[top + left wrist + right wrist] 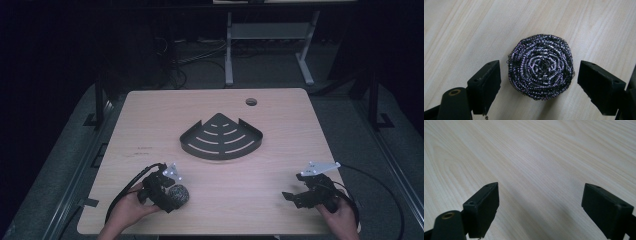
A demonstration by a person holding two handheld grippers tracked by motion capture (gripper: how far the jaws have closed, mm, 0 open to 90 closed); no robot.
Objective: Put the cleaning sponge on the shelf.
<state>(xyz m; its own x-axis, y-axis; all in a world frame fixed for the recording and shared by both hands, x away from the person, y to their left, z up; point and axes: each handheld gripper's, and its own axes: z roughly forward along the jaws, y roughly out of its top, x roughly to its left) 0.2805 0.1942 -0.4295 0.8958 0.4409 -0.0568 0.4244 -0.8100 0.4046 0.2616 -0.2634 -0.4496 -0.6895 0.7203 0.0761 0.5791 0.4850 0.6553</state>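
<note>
no text, label, brand or number can be read anywhere. a faint dark mark sits on the wooden table point(150, 148) left of the black corner shelf point(221, 137), too small to read.

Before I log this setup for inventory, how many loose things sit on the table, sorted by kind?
Steel wool scourer: 1
Black corner shelf tray: 1
Total: 2

Round steel-wool scourer point(541, 67), coiled (dark, shiny), flat on table
</note>
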